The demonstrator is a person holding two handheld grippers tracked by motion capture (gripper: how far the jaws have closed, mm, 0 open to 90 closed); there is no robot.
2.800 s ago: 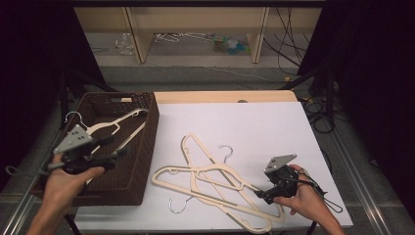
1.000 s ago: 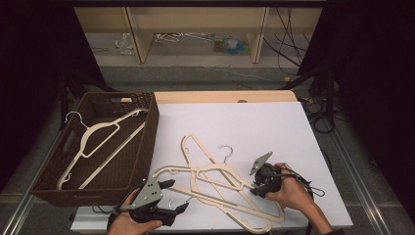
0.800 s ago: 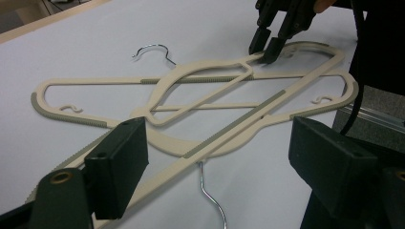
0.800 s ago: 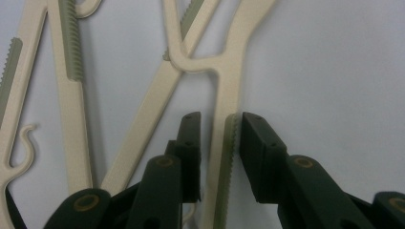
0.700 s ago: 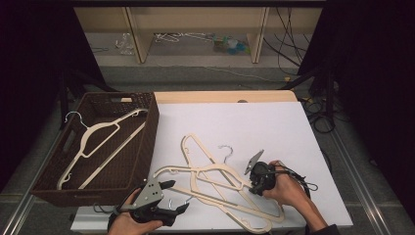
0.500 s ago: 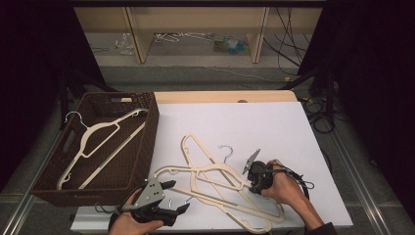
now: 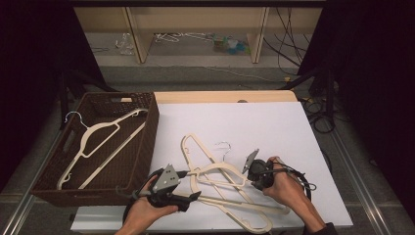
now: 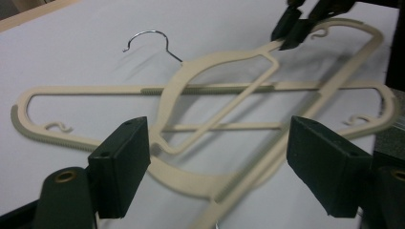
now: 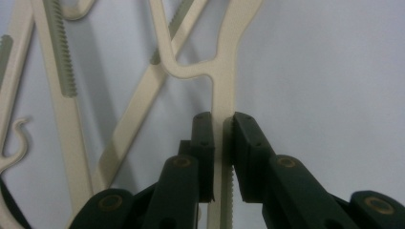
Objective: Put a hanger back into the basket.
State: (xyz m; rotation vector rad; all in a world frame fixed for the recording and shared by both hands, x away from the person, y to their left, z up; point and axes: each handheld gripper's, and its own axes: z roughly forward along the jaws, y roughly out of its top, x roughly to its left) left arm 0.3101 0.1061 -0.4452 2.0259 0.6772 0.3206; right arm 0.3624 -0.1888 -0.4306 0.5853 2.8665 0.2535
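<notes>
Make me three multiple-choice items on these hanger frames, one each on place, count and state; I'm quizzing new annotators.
1. Where does the lone hanger lie?
A. in the brown basket
B. on the shelf
C. on the floor

2. How many hangers lie on the white tabletop?
A. one
B. two
C. four

3. How is the right tool?
A. wide open
B. lying on the table
C. shut on a hanger arm

Key:
1 A, the lone hanger sits in the brown basket.
2 B, two hangers cross on the white tabletop.
3 C, the right tool pinches the arm.
</notes>
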